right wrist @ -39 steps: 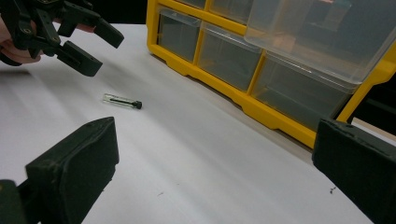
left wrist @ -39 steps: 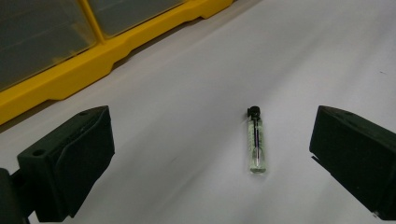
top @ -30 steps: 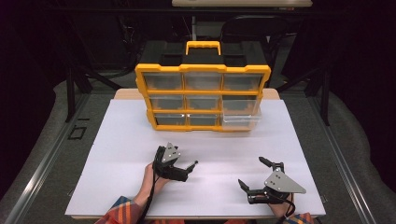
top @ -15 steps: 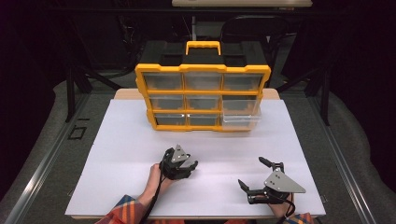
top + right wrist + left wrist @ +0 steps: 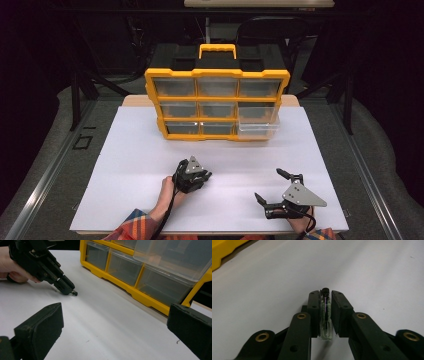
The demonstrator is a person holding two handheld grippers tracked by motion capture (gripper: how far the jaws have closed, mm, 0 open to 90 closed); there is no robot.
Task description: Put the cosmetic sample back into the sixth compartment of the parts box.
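Left gripper (image 5: 204,176) low over the white table (image 5: 125,165), near the person's edge and left of centre; its jaws have just been closing and now clamp a small clear vial (image 5: 326,315) with a black cap. In the left gripper view the vial lies lengthwise between the two pads, pinched on both sides, cap poking out past the jaw tips, a dark thin line running down its inside. From the right gripper view the black cap tip shows at the end of the left gripper's closed jaws, right at the table surface; whether it touches the table I cannot tell. Right gripper (image 5: 272,186) sits well apart to the right, near the front edge, jaws spread wide with nothing between them. Yellow drawer cabinet (image 5: 217,105) stands upright at the far side of the table, well away from both grippers; its lower right clear drawer (image 5: 257,127) is pulled partway out.
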